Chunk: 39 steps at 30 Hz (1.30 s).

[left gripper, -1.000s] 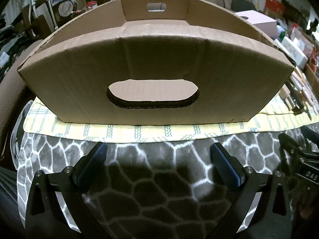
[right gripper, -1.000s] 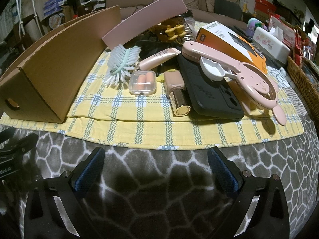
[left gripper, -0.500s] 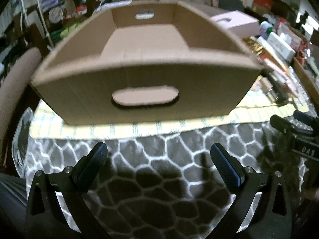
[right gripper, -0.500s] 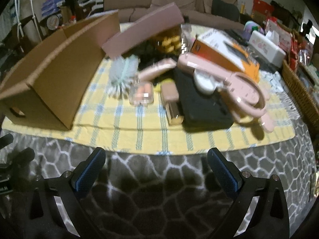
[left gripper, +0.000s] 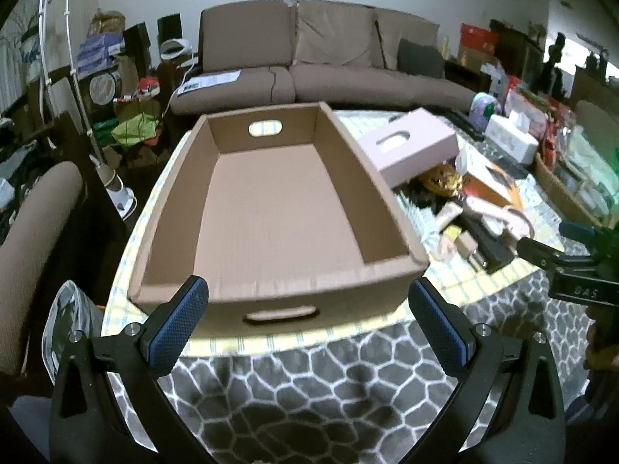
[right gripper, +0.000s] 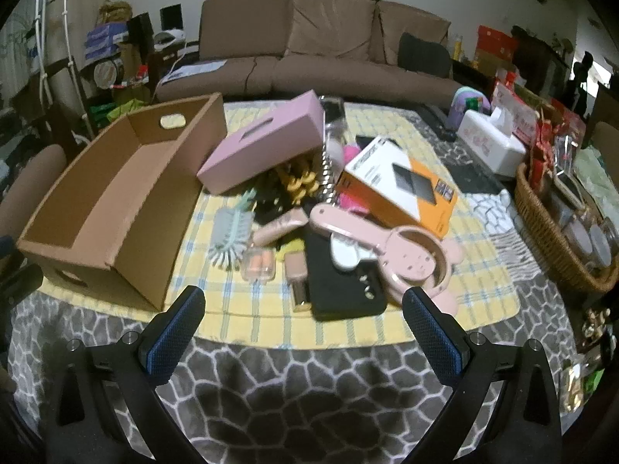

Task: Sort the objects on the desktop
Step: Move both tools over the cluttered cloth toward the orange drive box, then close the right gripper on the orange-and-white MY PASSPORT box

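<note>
An empty brown cardboard box [left gripper: 271,208] [right gripper: 127,201] with handle slots sits on the yellow checked cloth [right gripper: 348,324]. Right of it lies a pile: a pink tissue box [right gripper: 267,147], an orange-and-white carton [right gripper: 398,185], a mint hairbrush [right gripper: 230,237], a black phone case [right gripper: 340,282], a pink bunny-shaped mirror [right gripper: 410,263], a small clear case [right gripper: 259,266] and cosmetic tubes [right gripper: 296,270]. My left gripper [left gripper: 309,321] hovers open above the box's near wall. My right gripper [right gripper: 303,328] hovers open before the pile, holding nothing.
A grey giraffe-patterned cover [right gripper: 309,394] drapes the table's near edge. A wicker basket [right gripper: 553,239] and a white tissue box [right gripper: 491,143] stand at the right. A brown sofa [right gripper: 321,50] runs behind the table. A chair back [left gripper: 35,239] is at the left.
Both grippers have risen and pulled back, so the views now look down into the box and over the pile. Nothing on the table has moved.
</note>
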Tool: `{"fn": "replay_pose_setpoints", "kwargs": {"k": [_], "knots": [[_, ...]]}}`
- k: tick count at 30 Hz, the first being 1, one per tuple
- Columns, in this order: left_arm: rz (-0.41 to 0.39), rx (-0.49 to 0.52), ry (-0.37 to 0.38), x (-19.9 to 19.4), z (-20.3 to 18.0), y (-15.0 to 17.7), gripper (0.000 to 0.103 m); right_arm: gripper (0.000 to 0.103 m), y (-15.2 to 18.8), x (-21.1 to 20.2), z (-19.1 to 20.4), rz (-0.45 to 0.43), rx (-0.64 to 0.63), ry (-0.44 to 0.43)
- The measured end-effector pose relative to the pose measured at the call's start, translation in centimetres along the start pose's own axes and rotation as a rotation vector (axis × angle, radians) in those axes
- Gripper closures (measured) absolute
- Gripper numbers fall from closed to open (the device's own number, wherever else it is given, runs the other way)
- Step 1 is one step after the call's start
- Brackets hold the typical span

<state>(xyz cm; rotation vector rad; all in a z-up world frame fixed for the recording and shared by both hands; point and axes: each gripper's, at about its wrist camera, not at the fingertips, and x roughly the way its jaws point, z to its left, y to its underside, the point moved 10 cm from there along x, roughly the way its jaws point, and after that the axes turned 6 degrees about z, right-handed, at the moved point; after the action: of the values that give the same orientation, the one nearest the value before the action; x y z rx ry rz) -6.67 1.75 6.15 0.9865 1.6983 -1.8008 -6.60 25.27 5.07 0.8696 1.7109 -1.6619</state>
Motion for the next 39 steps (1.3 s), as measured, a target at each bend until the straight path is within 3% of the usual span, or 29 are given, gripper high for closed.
{"fn": "replay_pose_setpoints", "kwargs": {"k": [7, 16, 24, 33, 36, 39], "knots": [[-0.035, 0.031, 0.042, -1.0, -1.2, -3.4, 0.0, 0.0, -2.4, -2.2, -2.0, -0.035, 0.031, -0.011], [-0.056, 0.242, 0.1, 0.3, -6.5, -8.3, 0.0, 0.0, -5.7, -3.6, -6.8, -0.057, 0.151, -0.073], [-0.033, 0.34, 0.19, 3.0, -11.8, -10.4, 0.0, 0.0, -7.8, -3.3, -11.9, -0.09, 0.248, -0.106], [0.048, 0.411, 0.352, 5.3, -20.9, -7.8, 0.0, 0.0, -3.5, 2.0, -17.2, -0.005, 0.395, -0.104], [0.078, 0.419, 0.353, 6.7, -23.2, -6.6, 0.0, 0.0, -0.9, 4.2, -18.8, 0.065, 0.498, -0.114], [0.11, 0.432, 0.33, 8.5, -24.7, -5.6, 0.001, 0.002, 1.1, 6.1, -19.4, 0.115, 0.595, -0.187]]}}
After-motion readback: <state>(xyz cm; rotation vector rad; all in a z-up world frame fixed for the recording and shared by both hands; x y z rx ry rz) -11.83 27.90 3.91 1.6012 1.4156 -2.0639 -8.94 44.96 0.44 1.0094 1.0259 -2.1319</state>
